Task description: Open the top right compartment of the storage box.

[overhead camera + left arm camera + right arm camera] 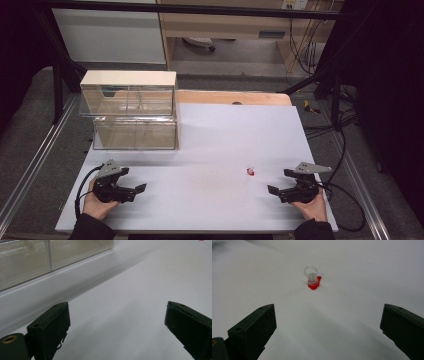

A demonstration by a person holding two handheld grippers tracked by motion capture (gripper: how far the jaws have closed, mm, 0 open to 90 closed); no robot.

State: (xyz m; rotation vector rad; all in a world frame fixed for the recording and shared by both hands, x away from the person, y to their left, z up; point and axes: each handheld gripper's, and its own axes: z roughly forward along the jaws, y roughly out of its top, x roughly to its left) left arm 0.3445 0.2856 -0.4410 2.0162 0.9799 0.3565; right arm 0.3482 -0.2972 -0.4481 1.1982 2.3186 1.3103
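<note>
We find the small toy ring (312,280), a clear hoop on a red base, standing on the white table (215,135), well apart from the clear two-tier drawer cabinet (131,110) at the far left. The right gripper (278,188) rests nearest the ring, jaws spread wide and empty. The left gripper (136,189) lies just before the cabinet, jaws likewise wide and empty.

A clear two-tier drawer cabinet (131,111) stands on the white table (215,145), back left.
</note>
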